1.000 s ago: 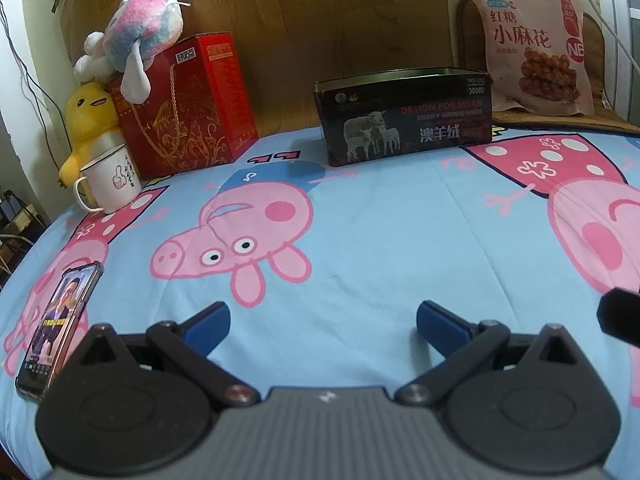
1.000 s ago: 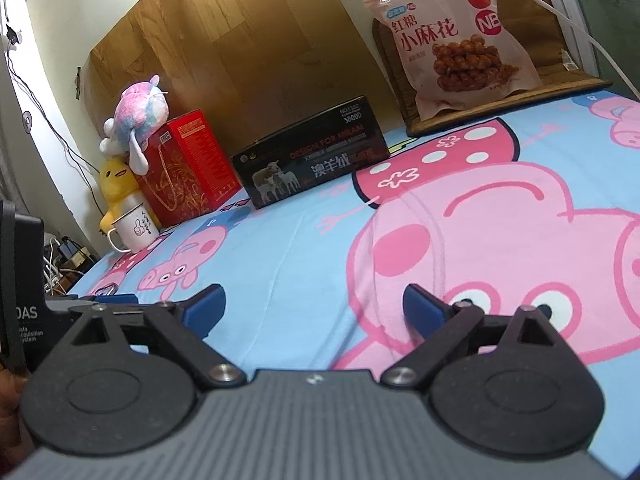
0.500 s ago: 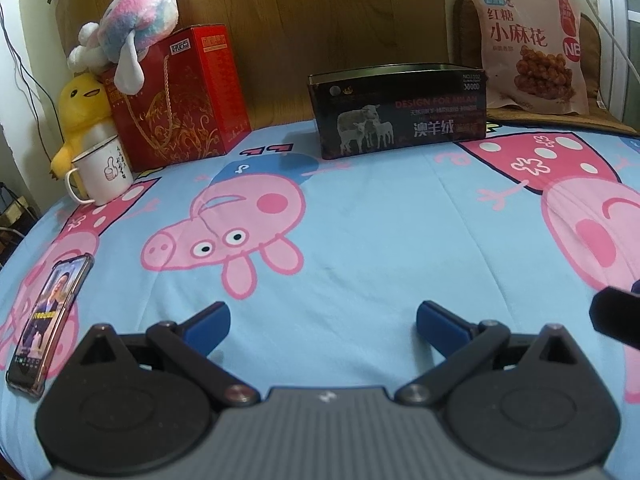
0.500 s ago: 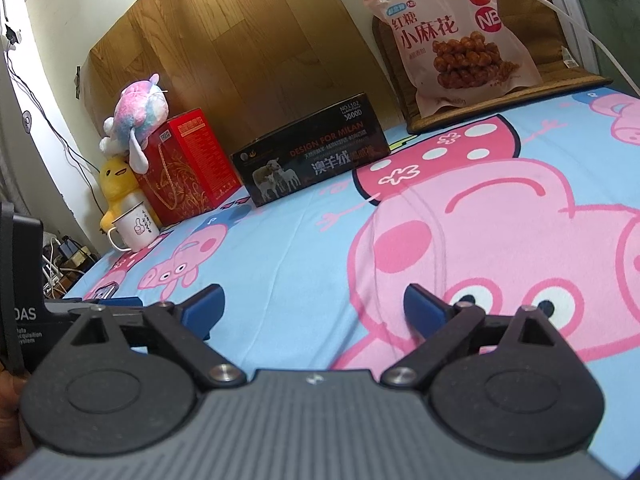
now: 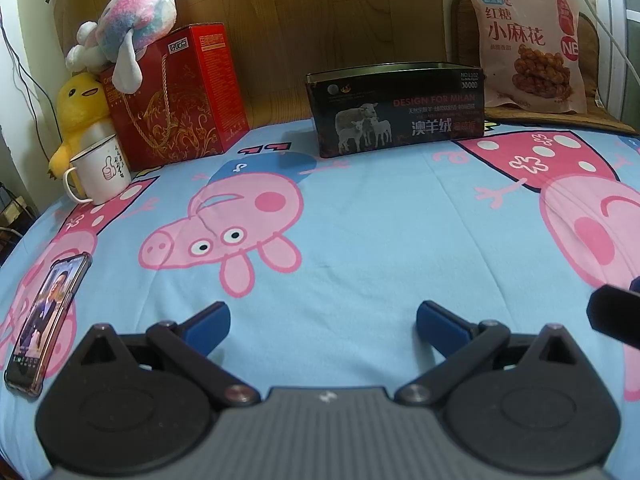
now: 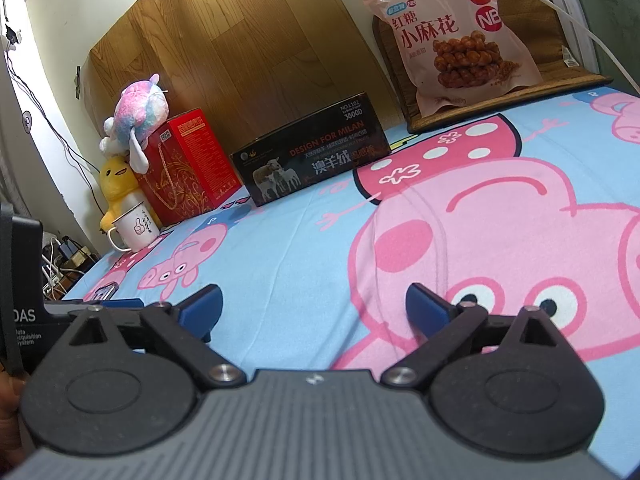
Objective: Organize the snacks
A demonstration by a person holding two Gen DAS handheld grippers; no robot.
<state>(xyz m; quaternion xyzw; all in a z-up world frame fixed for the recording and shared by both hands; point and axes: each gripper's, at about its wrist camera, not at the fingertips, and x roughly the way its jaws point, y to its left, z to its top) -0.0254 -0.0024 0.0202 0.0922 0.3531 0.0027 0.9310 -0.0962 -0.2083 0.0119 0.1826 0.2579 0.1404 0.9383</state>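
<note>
Since a second ago the left gripper has come a little forward and turned slightly to the left, so the black box and the snack bag are looking a bit larger, and the phone is sitting lower at the left edge.

In the left wrist view, the left gripper is hovering just above the blue cartoon-pig sheet, and its jaws are standing wide apart with nothing between them. The black box is standing far ahead against the wooden board. The snack bag is leaning upright on a brown mat, just to the right of the box. At the far left a red gift box is carrying a pink plush toy on its top. A yellow plush duck is sitting beside it, and a white mug is standing in front of the duck. A dark part of the other device is showing at the right edge.

In the right wrist view, the right gripper is also staying low over the sheet, with its jaws wide apart and empty. The snack bag is far ahead on the right, upright on the mat. The black box is lying to its left, then the red gift box with the plush toy, the duck and the mug. The phone is only partly visible behind the left gripper's body.
</note>
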